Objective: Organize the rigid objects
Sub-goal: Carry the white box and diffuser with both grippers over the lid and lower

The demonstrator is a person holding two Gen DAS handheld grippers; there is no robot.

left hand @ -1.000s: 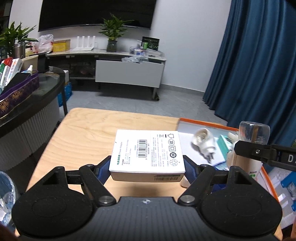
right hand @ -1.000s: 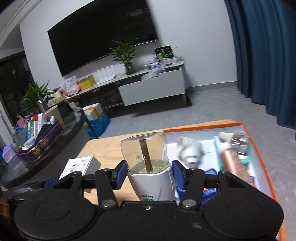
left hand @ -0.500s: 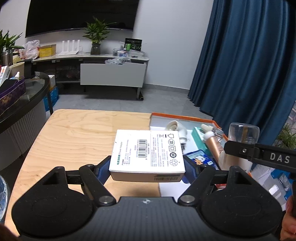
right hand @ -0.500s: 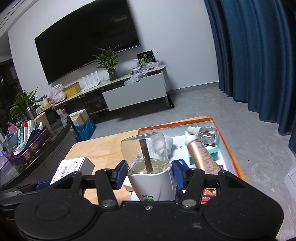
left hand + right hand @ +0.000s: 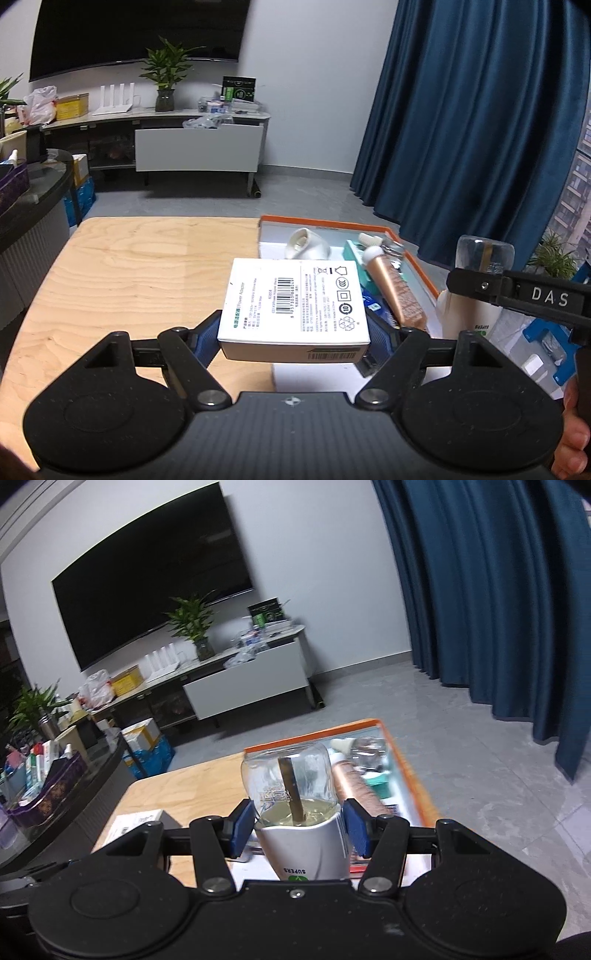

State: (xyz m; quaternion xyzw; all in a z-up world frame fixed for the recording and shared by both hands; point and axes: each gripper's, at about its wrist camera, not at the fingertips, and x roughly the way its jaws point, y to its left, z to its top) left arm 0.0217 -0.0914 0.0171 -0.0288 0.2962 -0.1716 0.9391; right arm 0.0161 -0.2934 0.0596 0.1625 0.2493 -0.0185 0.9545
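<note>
**A:** Wooden table [image 5: 140,266] below; left gripper [image 5: 293,332] is clamped on a white adapter box [image 5: 293,302]. Light, stiff cardboard.

**B:** Right gripper [image 5: 299,827] squeezes the refill bottle [image 5: 295,805] above the orange tray [image 5: 406,768]. Probably slippery and breakable, so hold its white base.

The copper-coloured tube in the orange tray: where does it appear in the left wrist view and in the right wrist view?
Left wrist view: the copper tube lies right of centre, just right of the white box that the left gripper holds.
Right wrist view: the copper tube is right of centre, just right of the glass-topped bottle in the right gripper.
Shared landmark: the orange tray.
</note>
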